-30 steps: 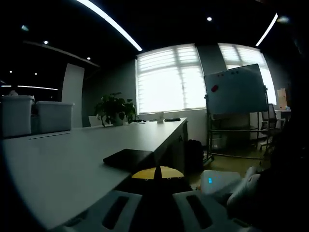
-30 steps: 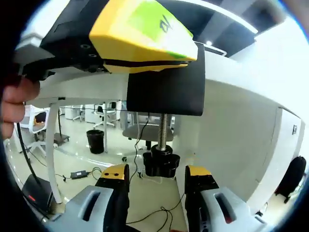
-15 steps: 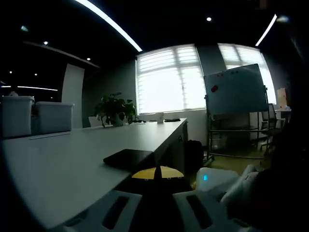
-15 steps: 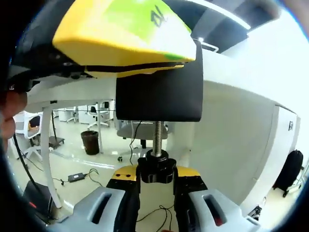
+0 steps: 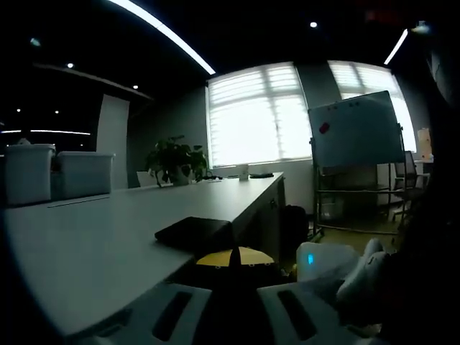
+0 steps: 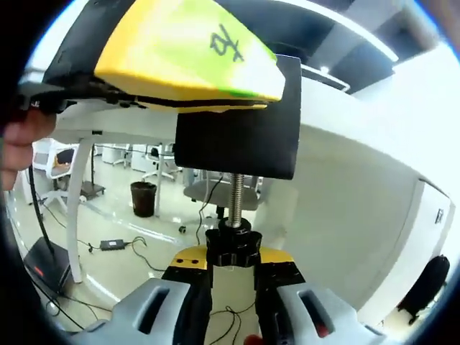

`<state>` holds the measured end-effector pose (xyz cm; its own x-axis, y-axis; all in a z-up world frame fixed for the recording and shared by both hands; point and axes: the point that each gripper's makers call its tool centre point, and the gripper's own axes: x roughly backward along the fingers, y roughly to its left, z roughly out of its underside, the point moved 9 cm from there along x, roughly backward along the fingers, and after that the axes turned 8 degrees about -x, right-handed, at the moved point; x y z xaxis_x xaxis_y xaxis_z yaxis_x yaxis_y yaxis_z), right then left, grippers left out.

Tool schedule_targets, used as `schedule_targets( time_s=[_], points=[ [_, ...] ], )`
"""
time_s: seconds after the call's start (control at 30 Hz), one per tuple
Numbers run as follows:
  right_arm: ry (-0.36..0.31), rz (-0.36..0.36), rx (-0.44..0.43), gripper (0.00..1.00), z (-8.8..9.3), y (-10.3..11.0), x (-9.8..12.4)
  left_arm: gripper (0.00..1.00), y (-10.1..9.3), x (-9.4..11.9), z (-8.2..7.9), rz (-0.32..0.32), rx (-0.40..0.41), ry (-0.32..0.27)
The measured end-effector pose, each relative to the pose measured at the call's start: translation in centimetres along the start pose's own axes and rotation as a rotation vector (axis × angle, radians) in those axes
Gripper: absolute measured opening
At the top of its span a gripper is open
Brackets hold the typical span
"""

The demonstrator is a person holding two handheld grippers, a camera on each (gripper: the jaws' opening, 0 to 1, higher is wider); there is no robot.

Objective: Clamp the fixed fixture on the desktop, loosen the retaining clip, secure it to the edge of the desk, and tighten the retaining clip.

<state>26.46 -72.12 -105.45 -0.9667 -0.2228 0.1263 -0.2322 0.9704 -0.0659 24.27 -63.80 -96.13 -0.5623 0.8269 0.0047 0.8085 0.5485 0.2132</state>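
The black clamp fixture (image 5: 192, 233) lies with its top plate on the edge of the long grey desk (image 5: 93, 244). My left gripper (image 5: 235, 264) is shut on it, yellow tips together. Seen from under the desk, the fixture's black pressure plate (image 6: 237, 136) sits below the left gripper's yellow finger (image 6: 190, 54). A threaded screw (image 6: 236, 198) runs down to the black retaining knob (image 6: 233, 244). My right gripper (image 6: 231, 267) is shut on that knob. Its white body (image 5: 323, 262) with a blue light shows beside the desk edge.
A whiteboard on a stand (image 5: 356, 133), a potted plant (image 5: 172, 158) and white bins (image 5: 54, 172) stand around the desk. Below it are a white desk leg (image 6: 79, 208), a dark waste bin (image 6: 144, 198), floor cables (image 6: 115, 244) and a hand (image 6: 21, 136).
My right gripper's jaws closed from either side onto the black knob and stay shut on it. The left gripper holds the fixture as before; both views shifted only slightly.
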Motion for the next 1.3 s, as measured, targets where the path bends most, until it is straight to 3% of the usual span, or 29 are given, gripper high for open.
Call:
schedule_targets(
  time_s=[0.13,0.37,0.53,0.77,1.0,1.13,1.27,1.3],
  points=[
    [-0.031,0.004,0.025,0.29,0.0,0.5,0.0,0.01,0.0,-0.1,-0.1,-0.002,0.004,0.013],
    [-0.035,0.003,-0.001,0.21,0.1,0.2,-0.2,0.01,0.1,-0.3,-0.2,-0.005,-0.003,0.036],
    [-0.045,-0.078,0.034,0.19,0.1,-0.2,-0.3,0.0,0.3,-0.3,-0.2,-0.008,-0.031,0.068],
    [-0.019,-0.343,0.061,0.18,0.0,-1.9,-0.5,0.0,0.5,-0.5,-0.2,-0.02,-0.019,0.078],
    [-0.047,-0.763,0.092,0.18,0.0,-3.8,-2.3,0.0,0.2,-0.5,-0.4,-0.025,0.007,0.083],
    [-0.016,-0.959,0.041,0.18,0.0,-4.5,-3.0,0.0,0.1,-0.7,-0.5,-0.024,0.0,0.105],
    [0.001,-1.073,-0.023,0.18,0.1,-4.9,-3.4,0.0,0.1,-0.7,-0.4,-0.02,0.003,0.107],
    [-0.005,-1.064,-0.013,0.18,0.2,-5.2,-3.5,0.0,0.1,-0.7,-0.4,-0.018,0.003,0.107]
  ],
)
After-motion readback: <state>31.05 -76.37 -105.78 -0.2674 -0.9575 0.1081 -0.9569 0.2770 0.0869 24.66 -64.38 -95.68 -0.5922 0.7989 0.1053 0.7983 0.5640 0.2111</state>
